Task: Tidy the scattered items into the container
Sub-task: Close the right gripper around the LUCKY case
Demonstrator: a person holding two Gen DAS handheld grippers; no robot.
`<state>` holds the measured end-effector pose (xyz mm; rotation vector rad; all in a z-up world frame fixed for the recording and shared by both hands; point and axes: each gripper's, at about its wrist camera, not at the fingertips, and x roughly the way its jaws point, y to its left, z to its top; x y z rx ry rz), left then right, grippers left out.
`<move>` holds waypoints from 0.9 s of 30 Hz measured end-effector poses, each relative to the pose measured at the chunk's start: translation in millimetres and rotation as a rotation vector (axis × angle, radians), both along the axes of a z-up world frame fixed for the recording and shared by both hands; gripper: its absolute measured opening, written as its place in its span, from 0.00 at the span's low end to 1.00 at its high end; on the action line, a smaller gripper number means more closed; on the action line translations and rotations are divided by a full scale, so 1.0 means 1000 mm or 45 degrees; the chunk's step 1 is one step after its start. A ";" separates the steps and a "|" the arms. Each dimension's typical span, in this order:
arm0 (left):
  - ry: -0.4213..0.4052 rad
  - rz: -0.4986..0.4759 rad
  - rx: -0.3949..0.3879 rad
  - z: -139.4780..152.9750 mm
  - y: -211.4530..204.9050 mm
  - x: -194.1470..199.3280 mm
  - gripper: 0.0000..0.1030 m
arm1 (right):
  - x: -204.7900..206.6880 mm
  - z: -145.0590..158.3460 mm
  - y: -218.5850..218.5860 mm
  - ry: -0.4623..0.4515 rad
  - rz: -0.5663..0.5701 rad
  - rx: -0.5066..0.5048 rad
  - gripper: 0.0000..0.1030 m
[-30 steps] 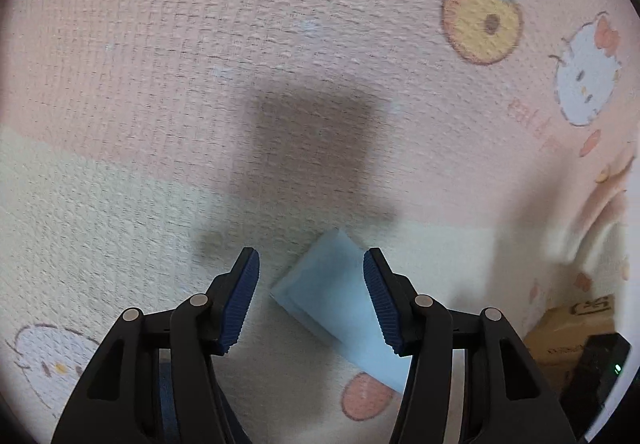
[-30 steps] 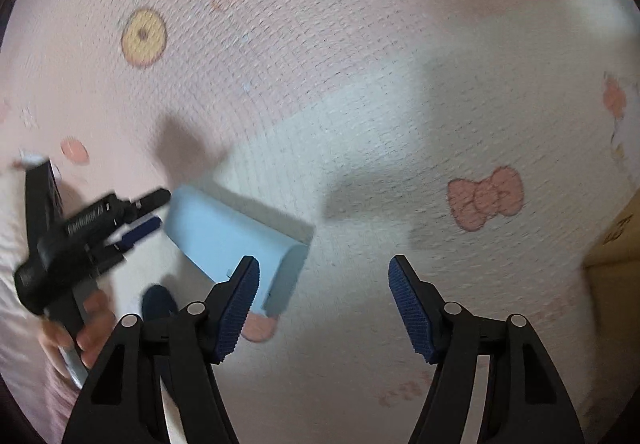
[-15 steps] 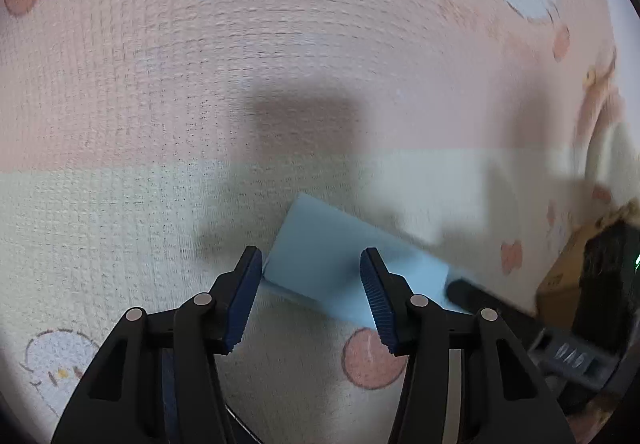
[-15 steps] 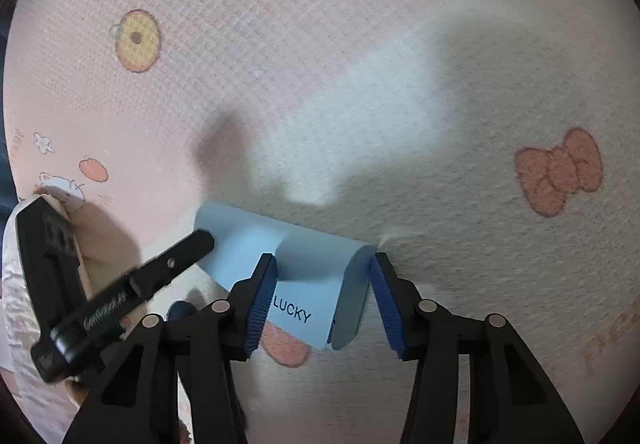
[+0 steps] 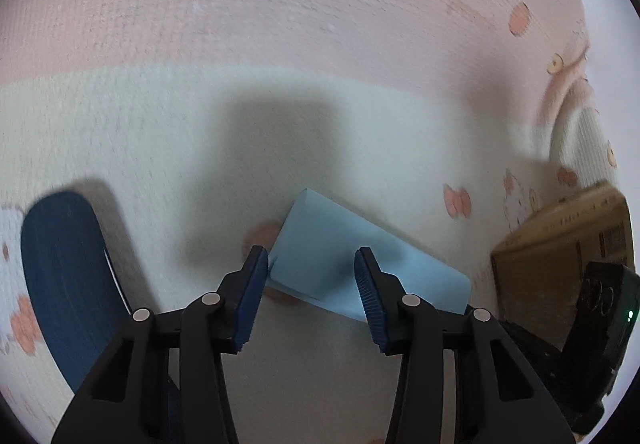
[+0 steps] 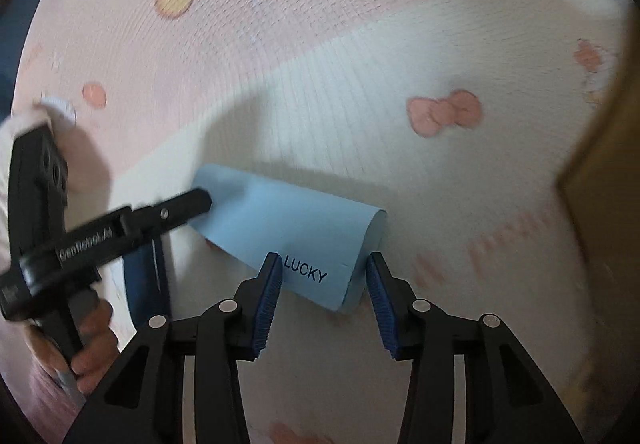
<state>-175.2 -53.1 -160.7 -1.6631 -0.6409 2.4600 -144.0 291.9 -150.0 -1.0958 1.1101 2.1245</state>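
Note:
A light blue folded card printed "LUCKY" is held up off the pink and cream cartoon mat; it also shows in the left wrist view. My right gripper has its pads on either side of the card's near end. My left gripper has its pads on either side of the card's other end; its finger shows in the right wrist view. A dark blue flat item lies on the mat at left.
A brown cardboard box stands at the right; its edge also shows in the right wrist view. The right gripper body is in front of it.
Both grippers have lifted the blue card off the mat and carried it toward the cardboard box. The dark blue item has come into the left wrist view.

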 end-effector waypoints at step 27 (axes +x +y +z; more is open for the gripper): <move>-0.127 0.296 0.475 -0.014 0.016 0.082 0.48 | 0.077 0.032 -0.041 -0.109 0.139 0.194 0.55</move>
